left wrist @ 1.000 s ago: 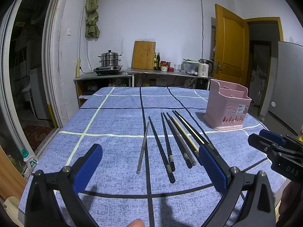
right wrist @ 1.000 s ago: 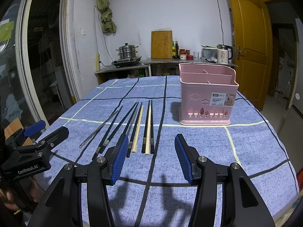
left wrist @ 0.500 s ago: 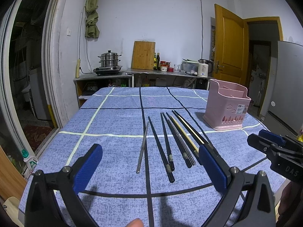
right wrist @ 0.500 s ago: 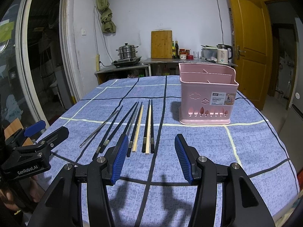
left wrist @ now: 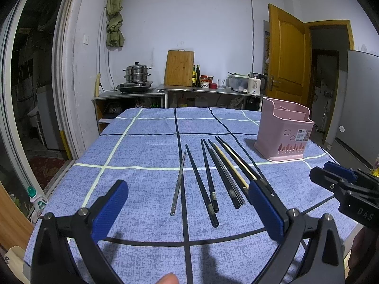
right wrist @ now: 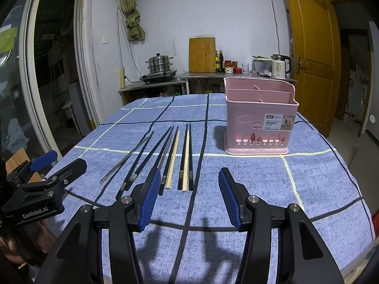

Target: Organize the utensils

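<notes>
Nothing is sorted yet, as far as the views show. All the chopsticks (right wrist: pixel 165 156) lie in a loose row on the surface (right wrist: pixel 260 189), near ends toward the person, well apart from the pink basket (right wrist: pixel 259 120) that stands upright to their right. What shows of the basket's compartments looks empty, though their bottoms are hidden. The row holds one silvery metal chopstick (left wrist: pixel 178 181) at the left, several black ones, and two pale ones (right wrist: pixel 186 158) toward the right.

The left gripper (left wrist: pixel 188 209) hovers over the near ends with its jaws wide apart, holding nothing. The right gripper (right wrist: pixel 187 195) hovers just short of the right end of the row, jaws also apart and empty.

The whole job remains: every chopstick is yet to be picked up and stood in the basket.
</notes>
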Action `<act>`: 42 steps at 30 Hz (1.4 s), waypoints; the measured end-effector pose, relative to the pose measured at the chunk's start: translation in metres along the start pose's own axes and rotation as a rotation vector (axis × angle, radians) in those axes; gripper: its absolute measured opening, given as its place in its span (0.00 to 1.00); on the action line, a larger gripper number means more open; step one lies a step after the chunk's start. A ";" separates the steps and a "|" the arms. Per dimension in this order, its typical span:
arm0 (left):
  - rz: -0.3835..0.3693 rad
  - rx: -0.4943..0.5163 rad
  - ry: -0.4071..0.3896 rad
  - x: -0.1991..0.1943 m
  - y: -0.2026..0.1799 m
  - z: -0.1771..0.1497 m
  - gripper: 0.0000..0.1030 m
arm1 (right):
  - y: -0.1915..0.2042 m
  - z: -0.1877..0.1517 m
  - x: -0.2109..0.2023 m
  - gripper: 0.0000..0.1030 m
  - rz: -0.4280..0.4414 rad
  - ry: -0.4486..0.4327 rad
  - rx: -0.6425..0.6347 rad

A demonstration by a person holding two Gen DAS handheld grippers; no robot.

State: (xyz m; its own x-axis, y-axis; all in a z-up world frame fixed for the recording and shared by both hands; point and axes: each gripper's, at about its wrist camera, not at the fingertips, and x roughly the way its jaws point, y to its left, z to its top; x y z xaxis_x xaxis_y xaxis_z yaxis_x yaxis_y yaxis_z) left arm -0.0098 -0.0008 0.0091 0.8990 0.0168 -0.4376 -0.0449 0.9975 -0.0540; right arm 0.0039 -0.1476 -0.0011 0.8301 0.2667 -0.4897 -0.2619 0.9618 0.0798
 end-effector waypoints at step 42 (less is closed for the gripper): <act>-0.080 0.048 0.473 0.173 0.041 0.020 0.65 | 0.019 0.041 0.149 0.15 0.186 0.308 -0.004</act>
State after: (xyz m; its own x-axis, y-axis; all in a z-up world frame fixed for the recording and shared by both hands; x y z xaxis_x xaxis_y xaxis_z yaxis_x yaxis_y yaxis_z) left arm 0.1526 0.0443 -0.0514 0.6016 -0.0817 -0.7946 0.0464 0.9966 -0.0674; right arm 0.1429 -0.0874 -0.0365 0.5808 0.4055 -0.7058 -0.3974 0.8980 0.1890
